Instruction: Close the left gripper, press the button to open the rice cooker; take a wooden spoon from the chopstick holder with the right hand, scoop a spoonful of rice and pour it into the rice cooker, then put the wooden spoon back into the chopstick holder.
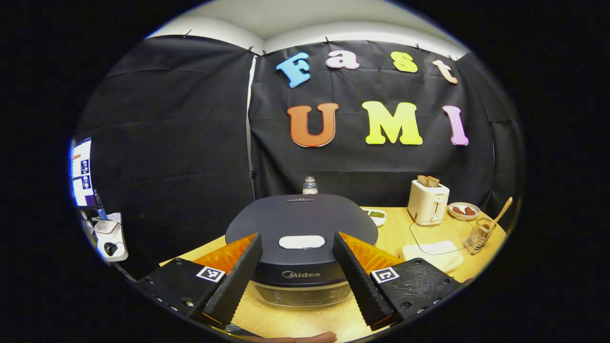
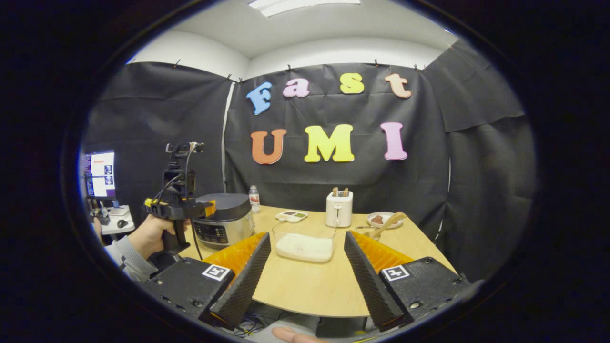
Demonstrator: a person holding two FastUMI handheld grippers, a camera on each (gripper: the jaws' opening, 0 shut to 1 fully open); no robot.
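1. A clear square box with white rice in it [image 2: 304,247] sits in the middle of the round wooden table [image 2: 305,290], straight ahead of my right gripper [image 2: 307,267].
2. A little wire chopstick holder [image 1: 480,234] stands near the table's right edge, and a wooden spoon [image 1: 500,214] leans out of it, handle end up.
3. A white toaster [image 1: 428,202] has two slices of bread poking out of its top. A small white plate with brown bits [image 1: 463,210] sits just beside it.
4. A white tray with something green in it [image 1: 376,216] peeks out from behind the cooker, and a small bottle [image 1: 310,185] stands at the back by the wall.
5. My right gripper is wide open and holds nothing. It hangs at the near edge of the table, and bare wood lies between it and the rice box.
6. My left gripper [image 1: 298,271] is wide open too, with one finger on each side of the cooker's front, not touching it.
7. The big round dark rice cooker [image 1: 301,238] sits on the left part of the table. Its lid is shut and flat, with a white oval button [image 1: 301,242] on top near the front.
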